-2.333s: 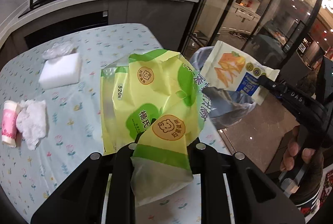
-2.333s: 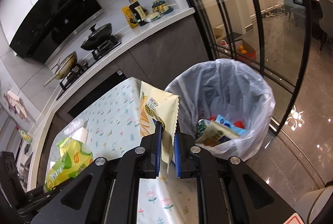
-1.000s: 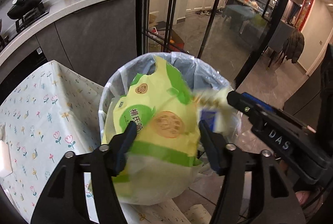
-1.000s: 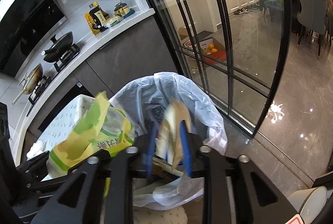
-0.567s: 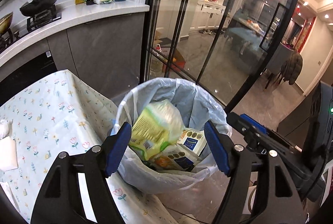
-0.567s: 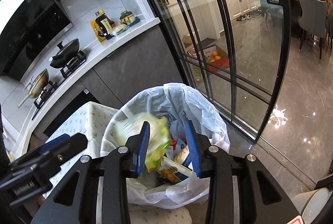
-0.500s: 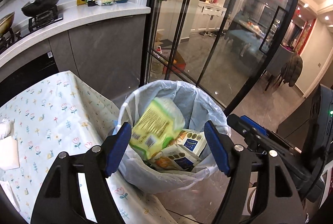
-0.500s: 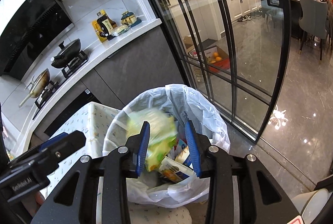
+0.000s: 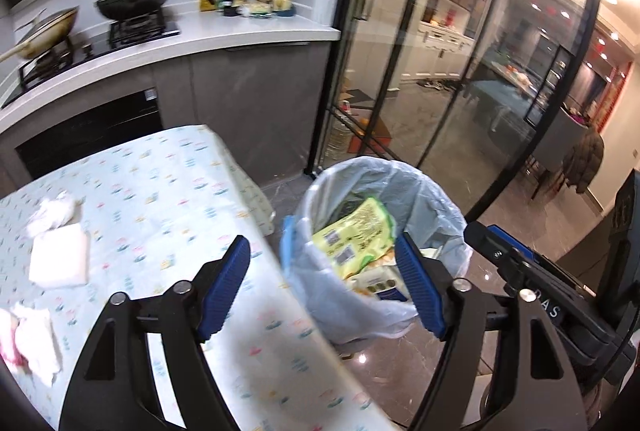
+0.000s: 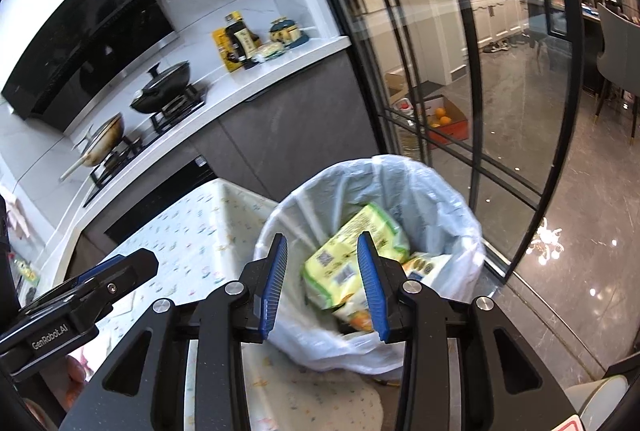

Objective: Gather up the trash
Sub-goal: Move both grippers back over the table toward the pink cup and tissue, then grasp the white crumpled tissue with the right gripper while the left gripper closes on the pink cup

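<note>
The left hand-held gripper [image 9: 322,287] has just been opening; its jaws stand wide apart with nothing between them, over the table [image 9: 168,183] edge beside the bin [image 9: 424,187]. The right hand-held gripper [image 10: 322,283] is also apart and empty, above the bin [image 10: 460,215]. The green bag [image 10: 352,251] lies inside the bin on other wrappers [image 10: 424,263]. A sponge [image 9: 60,261] and tissues [image 9: 36,339] lie near the table's left edge.
</note>
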`<action>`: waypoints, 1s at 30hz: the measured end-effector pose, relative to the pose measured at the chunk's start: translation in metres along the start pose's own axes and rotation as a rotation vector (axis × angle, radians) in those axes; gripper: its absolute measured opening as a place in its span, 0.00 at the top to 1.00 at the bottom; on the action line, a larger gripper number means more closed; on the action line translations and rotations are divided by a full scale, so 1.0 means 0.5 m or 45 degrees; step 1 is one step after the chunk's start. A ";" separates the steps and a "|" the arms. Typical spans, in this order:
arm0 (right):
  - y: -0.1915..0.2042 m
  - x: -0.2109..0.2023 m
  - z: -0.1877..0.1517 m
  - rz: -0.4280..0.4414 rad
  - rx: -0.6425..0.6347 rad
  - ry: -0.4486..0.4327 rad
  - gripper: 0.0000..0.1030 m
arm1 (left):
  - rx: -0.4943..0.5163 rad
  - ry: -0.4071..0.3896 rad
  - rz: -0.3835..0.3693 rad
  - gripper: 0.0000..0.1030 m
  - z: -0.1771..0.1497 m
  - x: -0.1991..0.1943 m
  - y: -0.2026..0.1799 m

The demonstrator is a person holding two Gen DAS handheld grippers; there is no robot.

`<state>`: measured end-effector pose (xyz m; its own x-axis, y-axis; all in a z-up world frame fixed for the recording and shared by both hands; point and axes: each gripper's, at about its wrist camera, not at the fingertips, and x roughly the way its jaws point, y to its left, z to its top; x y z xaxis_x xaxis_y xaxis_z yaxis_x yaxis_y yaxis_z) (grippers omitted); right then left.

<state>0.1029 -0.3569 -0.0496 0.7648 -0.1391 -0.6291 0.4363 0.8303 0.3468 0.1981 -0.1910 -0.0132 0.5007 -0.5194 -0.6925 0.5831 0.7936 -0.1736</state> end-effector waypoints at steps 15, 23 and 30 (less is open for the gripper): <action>0.213 -0.017 -0.064 0.145 -0.183 0.063 0.64 | -0.252 -0.021 0.233 0.21 -0.099 -0.146 0.232; 0.350 0.004 -0.143 0.234 -0.284 0.156 0.64 | -0.406 -0.021 0.368 0.19 -0.181 -0.220 0.395; 0.472 0.044 -0.216 0.302 -0.375 0.248 0.64 | -0.427 0.015 0.500 0.19 -0.256 -0.263 0.507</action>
<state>0.1713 -0.1055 -0.0566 0.7115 0.1553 -0.6853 0.0835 0.9497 0.3020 0.1982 0.1192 -0.0555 0.6327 -0.1597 -0.7578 0.1146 0.9870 -0.1124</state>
